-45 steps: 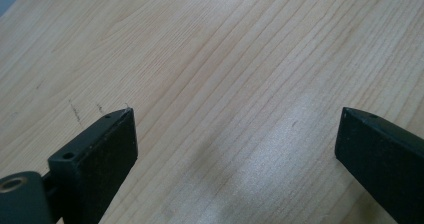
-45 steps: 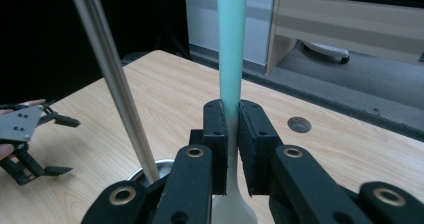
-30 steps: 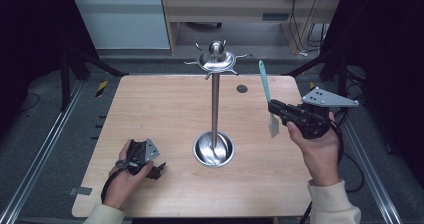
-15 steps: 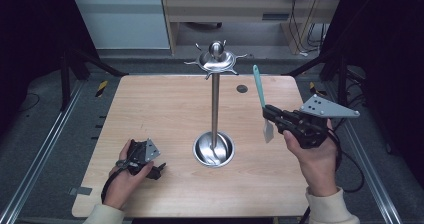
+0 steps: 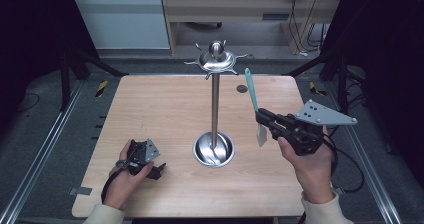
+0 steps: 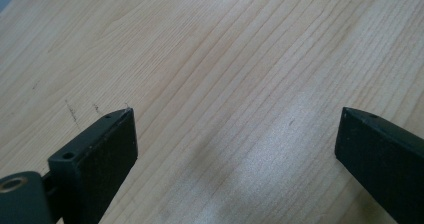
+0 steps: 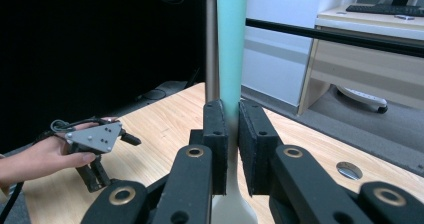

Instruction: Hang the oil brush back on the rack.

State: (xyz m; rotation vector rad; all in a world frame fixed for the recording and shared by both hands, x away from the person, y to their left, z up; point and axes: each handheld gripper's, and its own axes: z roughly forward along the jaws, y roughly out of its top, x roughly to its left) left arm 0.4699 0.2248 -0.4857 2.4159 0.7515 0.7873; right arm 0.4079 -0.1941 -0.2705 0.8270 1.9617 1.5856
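Note:
A spatula (image 5: 252,96) with a teal handle and white blade stands nearly upright, blade down, above the right side of the table. My right gripper (image 5: 260,116) is shut on its lower handle; in the right gripper view the jaws clamp the teal handle (image 7: 231,44) just above the blade. A steel utensil stand (image 5: 215,104) with a hooked crown and bowl-shaped base rises at the table's middle, left of the spatula, and its pole (image 7: 212,39) stands just behind the handle. My left gripper (image 5: 159,170) rests low at the front left, open, with bare wood (image 6: 200,44) between its jaws.
The wooden table (image 5: 150,109) has a small round hole (image 5: 242,89) at its back right. Black frame rails run along both sides. A desk and cables stand beyond the far edge. The person's left hand (image 7: 40,159) holds the other gripper on the tabletop.
My right gripper has carried the spatula a little leftward, closer to the stand, and slightly nearer the person. The left gripper has stayed where it was.

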